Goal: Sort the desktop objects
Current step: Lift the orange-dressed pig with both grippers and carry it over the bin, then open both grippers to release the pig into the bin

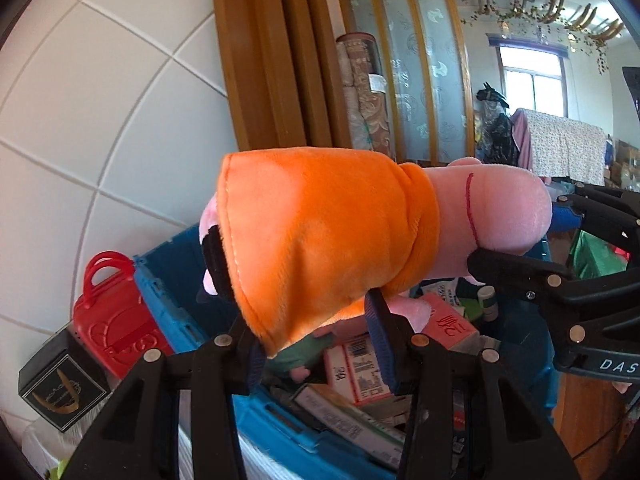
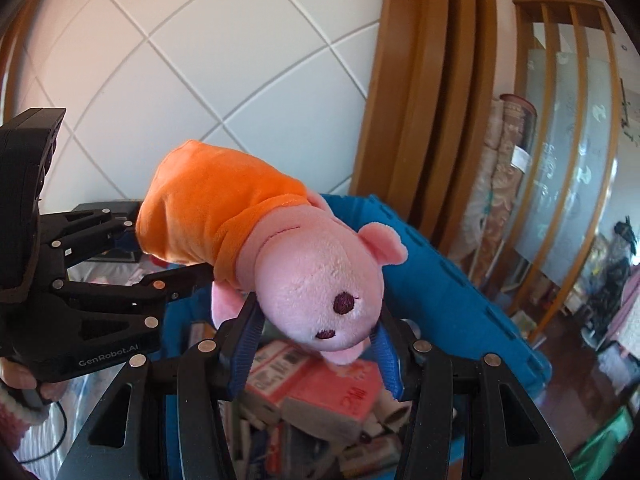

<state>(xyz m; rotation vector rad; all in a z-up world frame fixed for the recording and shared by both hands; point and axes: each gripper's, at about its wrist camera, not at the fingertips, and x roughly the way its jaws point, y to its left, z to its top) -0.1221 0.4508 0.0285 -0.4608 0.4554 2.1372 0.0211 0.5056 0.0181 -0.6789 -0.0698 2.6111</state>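
Observation:
A plush pig [image 1: 328, 232] in an orange dress hangs lying sideways in the air above an open blue crate [image 1: 168, 300]. My left gripper [image 1: 320, 344] is shut on the orange body, its blue pads pressing in from both sides. My right gripper [image 2: 316, 344] is shut on the pink head [image 2: 320, 280], one pad on each cheek. In the right wrist view the left gripper [image 2: 160, 248] comes in from the left onto the dress. In the left wrist view the right gripper [image 1: 520, 232] clamps the snout end from the right.
The blue crate [image 2: 440, 292] holds several pink and white boxes [image 2: 336, 392] and small bottles. A red toy handbag [image 1: 116, 320] and a black box [image 1: 60, 384] stand left of it. Behind are a tiled white wall, a wooden door frame and rolled fabric [image 1: 360, 92].

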